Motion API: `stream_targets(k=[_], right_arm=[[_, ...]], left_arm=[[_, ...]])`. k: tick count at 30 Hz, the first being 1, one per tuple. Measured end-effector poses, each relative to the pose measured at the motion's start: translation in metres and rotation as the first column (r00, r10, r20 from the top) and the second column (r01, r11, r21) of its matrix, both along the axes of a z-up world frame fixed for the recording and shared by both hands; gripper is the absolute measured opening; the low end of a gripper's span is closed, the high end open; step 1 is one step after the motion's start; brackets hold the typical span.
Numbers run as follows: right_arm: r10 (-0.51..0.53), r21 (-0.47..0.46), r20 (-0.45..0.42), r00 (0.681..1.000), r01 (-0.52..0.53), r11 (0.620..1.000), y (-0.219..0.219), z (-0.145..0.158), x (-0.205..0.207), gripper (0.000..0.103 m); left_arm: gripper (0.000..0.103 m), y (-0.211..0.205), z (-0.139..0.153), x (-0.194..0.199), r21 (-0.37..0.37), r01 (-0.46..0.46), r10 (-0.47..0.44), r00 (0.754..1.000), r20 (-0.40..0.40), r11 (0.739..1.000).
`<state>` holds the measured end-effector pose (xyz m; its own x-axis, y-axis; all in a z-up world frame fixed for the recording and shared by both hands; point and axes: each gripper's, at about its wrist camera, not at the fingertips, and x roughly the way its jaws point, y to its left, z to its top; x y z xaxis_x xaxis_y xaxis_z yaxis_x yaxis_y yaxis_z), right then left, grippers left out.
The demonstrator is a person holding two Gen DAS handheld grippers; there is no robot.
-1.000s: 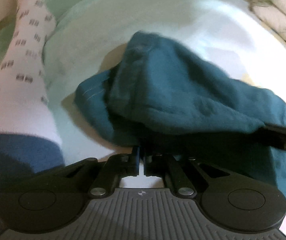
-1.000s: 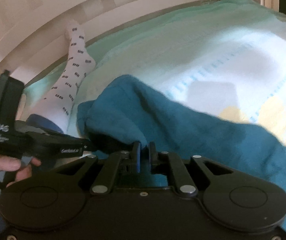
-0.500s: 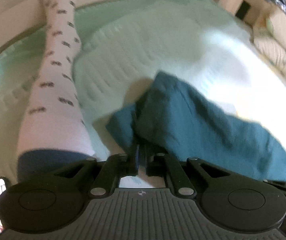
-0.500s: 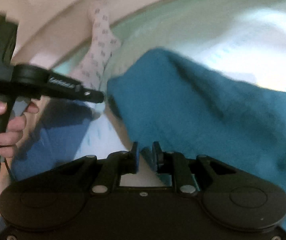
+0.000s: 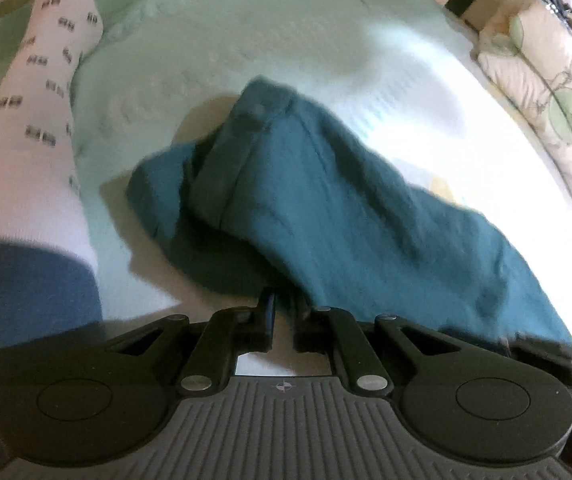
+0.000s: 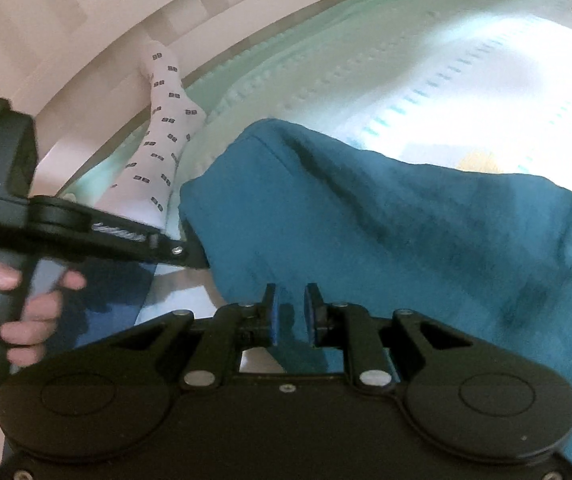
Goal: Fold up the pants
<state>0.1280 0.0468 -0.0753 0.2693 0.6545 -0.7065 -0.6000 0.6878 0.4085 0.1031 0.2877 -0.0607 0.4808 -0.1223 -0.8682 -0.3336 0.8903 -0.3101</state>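
Teal pants (image 5: 325, 200) lie bunched on the bed, one layer folded back over another. My left gripper (image 5: 282, 312) is shut on their near edge, and the cloth rises from its fingers. In the right wrist view the left gripper (image 6: 200, 260) meets the left edge of the pants (image 6: 405, 240), with a hand (image 6: 14, 300) on its handle. My right gripper (image 6: 291, 316) sits over the pants' near edge. Its blue pads stand apart and teal cloth shows in the gap, not pinched. The right gripper's tip (image 5: 541, 354) shows at the pants' right end.
A person's leg in a white patterned sock (image 5: 34, 120) and blue trouser cuff (image 5: 26, 288) rests on the bed left of the pants. The pale green and white bedspread (image 5: 246, 40) stretches beyond. A leaf-print pillow (image 5: 545, 120) lies at the far right. A pale bed rail (image 6: 86, 60) runs along the left.
The right gripper's jaws have spread apart, from a narrow pinch on the cloth to a clear gap. The left gripper still holds the pants' edge and has risen slightly.
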Motion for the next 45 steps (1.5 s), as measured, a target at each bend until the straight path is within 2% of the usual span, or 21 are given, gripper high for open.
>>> stream_targets(k=[4,6,10,13,17,20,23,26,30,32,33,35,38,40,41,44,45], right_arm=[[-0.009,-0.003,0.001,1.000,0.009,1.000,-0.002,-0.001,0.001,0.026],[-0.017,-0.003,-0.005,1.000,0.017,1.000,-0.004,-0.002,0.001,0.026],[-0.032,-0.007,-0.004,0.999,0.032,0.999,-0.007,-0.004,0.002,0.026],[-0.045,-0.007,-0.002,0.999,0.045,0.999,-0.009,-0.005,0.004,0.026],[-0.079,-0.007,0.009,0.997,0.079,0.997,-0.015,-0.005,0.013,0.026],[-0.125,-0.018,0.031,0.992,0.126,0.992,-0.023,-0.003,0.028,0.026],[-0.172,-0.027,0.041,0.984,0.173,0.985,-0.034,-0.002,0.046,0.026],[-0.199,-0.052,0.048,0.979,0.202,0.978,-0.042,-0.005,0.064,0.026],[-0.222,-0.113,0.054,0.973,0.227,0.967,-0.046,-0.022,0.087,0.026],[-0.242,-0.154,0.048,0.969,0.247,0.957,-0.045,-0.036,0.100,0.025],[-0.258,-0.176,0.045,0.965,0.262,0.949,-0.044,-0.042,0.106,0.021],[-0.294,-0.170,0.044,0.955,0.297,0.940,-0.046,-0.050,0.114,0.006],[-0.315,-0.152,0.019,0.949,0.314,0.937,-0.050,-0.046,0.117,0.005],[-0.310,-0.143,0.037,0.950,0.312,0.939,-0.054,-0.036,0.111,0.015],[-0.315,-0.131,0.042,0.948,0.318,0.939,-0.058,-0.030,0.106,0.026],[-0.355,-0.061,0.031,0.934,0.356,0.932,-0.083,-0.007,0.088,0.033],[-0.372,-0.034,0.021,0.928,0.373,0.927,-0.094,-0.001,0.080,0.039]], left_arm=[[0.007,0.013,0.022,0.003,0.076,-0.057,0.044,0.985,0.164,0.995],[0.008,0.027,0.033,0.004,0.098,-0.122,0.099,0.972,0.214,0.988],[0.008,0.050,0.044,0.006,0.125,-0.222,0.190,0.955,0.230,0.967],[0.008,0.052,0.049,0.008,0.164,-0.226,0.190,0.959,0.210,0.960],[0.008,0.033,0.050,0.018,0.216,-0.143,0.100,0.976,0.196,0.966],[0.008,0.012,0.037,0.039,0.220,-0.018,-0.014,0.990,0.144,0.975],[0.008,-0.014,0.022,0.062,0.235,0.119,-0.146,0.984,0.100,0.965],[0.008,-0.030,0.002,0.081,0.221,0.207,-0.227,0.971,0.070,0.953],[0.008,-0.033,-0.027,0.092,0.270,0.208,-0.216,0.976,0.000,0.940],[0.008,-0.025,-0.035,0.086,0.247,0.185,-0.197,0.980,0.027,0.951],[0.009,-0.020,-0.036,0.083,0.229,0.174,-0.188,0.981,0.042,0.958],[0.009,-0.018,-0.037,0.078,0.226,0.171,-0.185,0.982,0.044,0.959],[0.009,-0.021,-0.037,0.081,0.245,0.186,-0.199,0.980,0.028,0.951],[0.009,-0.025,-0.031,0.082,0.271,0.175,-0.185,0.983,0.013,0.947],[0.009,-0.030,-0.027,0.081,0.291,0.166,-0.178,0.984,0.014,0.942],[0.008,-0.050,-0.008,0.071,0.324,0.165,-0.189,0.981,0.042,0.931],[0.008,-0.058,-0.003,0.068,0.323,0.176,-0.201,0.978,0.047,0.930]])
